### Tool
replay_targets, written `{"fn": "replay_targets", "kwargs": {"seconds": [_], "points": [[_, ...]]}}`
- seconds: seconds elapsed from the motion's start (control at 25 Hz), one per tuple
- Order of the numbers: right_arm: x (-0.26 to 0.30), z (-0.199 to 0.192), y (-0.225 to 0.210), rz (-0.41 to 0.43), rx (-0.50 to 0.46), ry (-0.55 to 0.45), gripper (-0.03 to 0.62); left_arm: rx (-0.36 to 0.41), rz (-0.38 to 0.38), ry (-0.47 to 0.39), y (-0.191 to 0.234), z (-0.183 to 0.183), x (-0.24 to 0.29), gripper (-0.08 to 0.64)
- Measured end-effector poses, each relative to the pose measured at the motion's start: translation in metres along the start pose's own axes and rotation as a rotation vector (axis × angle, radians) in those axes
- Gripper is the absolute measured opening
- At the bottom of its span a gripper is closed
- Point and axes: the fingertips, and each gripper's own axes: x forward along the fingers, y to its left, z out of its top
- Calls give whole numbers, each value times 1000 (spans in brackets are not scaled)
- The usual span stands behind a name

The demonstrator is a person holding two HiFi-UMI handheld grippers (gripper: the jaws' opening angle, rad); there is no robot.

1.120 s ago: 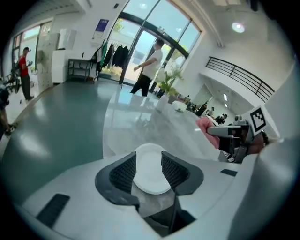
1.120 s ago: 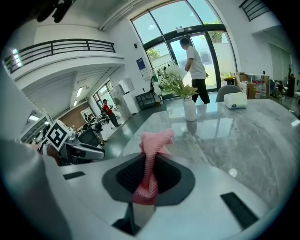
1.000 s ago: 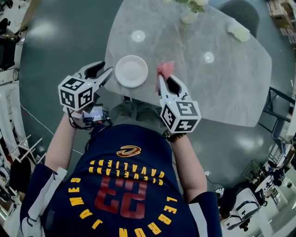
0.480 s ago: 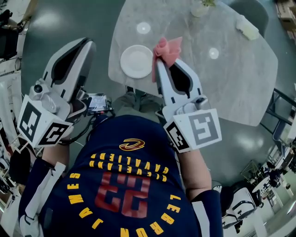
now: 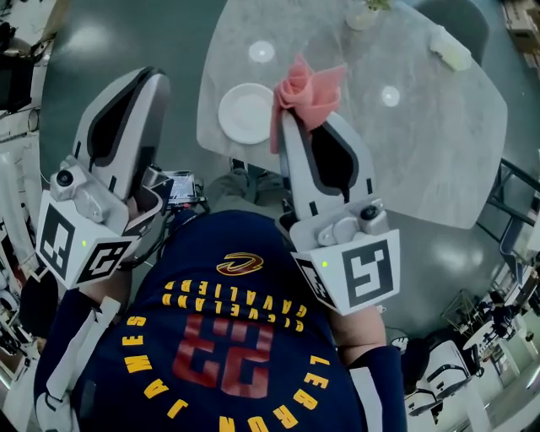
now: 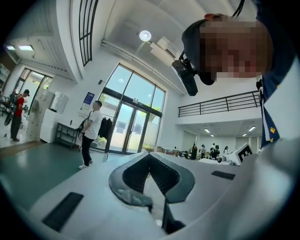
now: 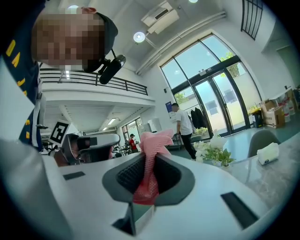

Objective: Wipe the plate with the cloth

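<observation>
A white plate (image 5: 246, 112) lies near the front edge of the marble table (image 5: 405, 160). My right gripper (image 5: 287, 118) is raised level above that edge, shut on a pink cloth (image 5: 310, 83) that sticks up from its tips just right of the plate. In the right gripper view the cloth (image 7: 154, 140) is pinched between the jaws of the right gripper (image 7: 149, 161). My left gripper (image 5: 152, 74) is held up to the left of the table, off the plate. Seen in its own view, the left gripper (image 6: 149, 155) is shut with nothing in it.
A vase of flowers (image 5: 363, 15) and a white tissue pack (image 5: 450, 49) stand at the table's far side, with a grey chair (image 7: 262, 138) behind. A person (image 6: 91, 133) stands by the glass doors of a large hall.
Both grippers have risen toward the head camera. The left jaws, open a second ago beside the plate, are now shut. The pink cloth has come up off the table with the right gripper.
</observation>
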Motion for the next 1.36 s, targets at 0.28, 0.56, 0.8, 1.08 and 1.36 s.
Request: {"fn": "replay_targets", "kwargs": {"seconds": [0.28,0.56,0.8,1.08,1.36], "points": [[0,5,7,12,-38,-18,46,8,5,11,0,-4,-2,3],[-1,3,9,16,-42,-19,46,20,6,13,0,-6,-4,3],[-2,0,7,13,-36,-14,46,19,5,13,0,-9,-3,3],[0,-2,9,11,-42,-11,46,19,7,19,2,-10,-4,3],[-2,-5,8,9,-39,-5,46,15,6,29,1,-14,-3,3]]}}
